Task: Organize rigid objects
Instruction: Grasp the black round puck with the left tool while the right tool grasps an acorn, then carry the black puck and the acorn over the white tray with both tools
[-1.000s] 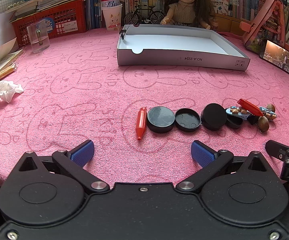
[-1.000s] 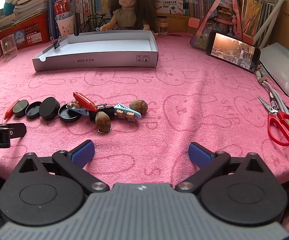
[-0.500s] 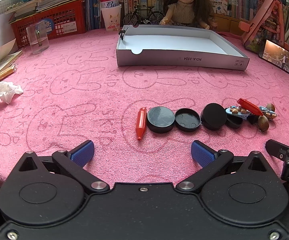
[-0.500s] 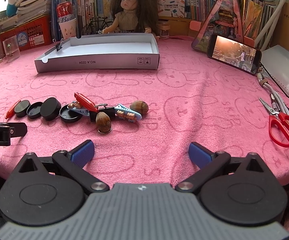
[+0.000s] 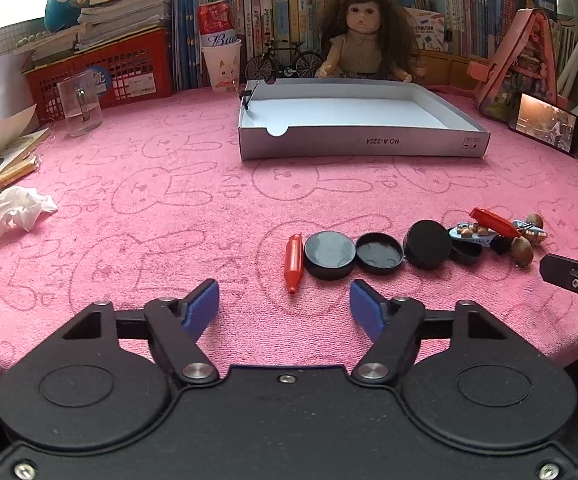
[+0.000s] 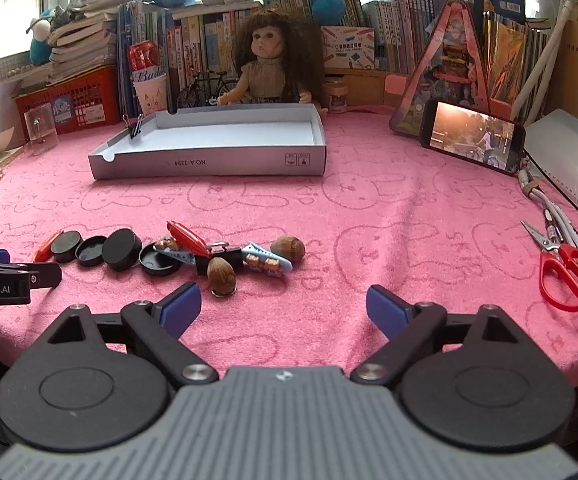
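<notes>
Your left gripper (image 5: 284,307) hangs low over the near edge of the pink surface (image 5: 137,208), jaws just closing in but clamped on nothing; bare cloth lies between them. Just ahead of it lies the red pen cap (image 5: 293,262), and beside that runs a row of black round lids (image 5: 329,255), touching one another. Further right the row ends in a heap: a red clip (image 6: 187,238), a black binder clip (image 6: 219,260), blue hair clips (image 6: 267,260) and two nuts (image 6: 221,276).

Your right gripper (image 6: 283,308) is released too, jaws narrowing a little, wide apart over empty cloth, the nearest nut just ahead of its left pad. To its right there is free room up to the red scissors (image 6: 565,272) near the surface's edge.

The white cardboard tray (image 5: 361,146) sits well beyond the row, with an open stretch of cloth between.
</notes>
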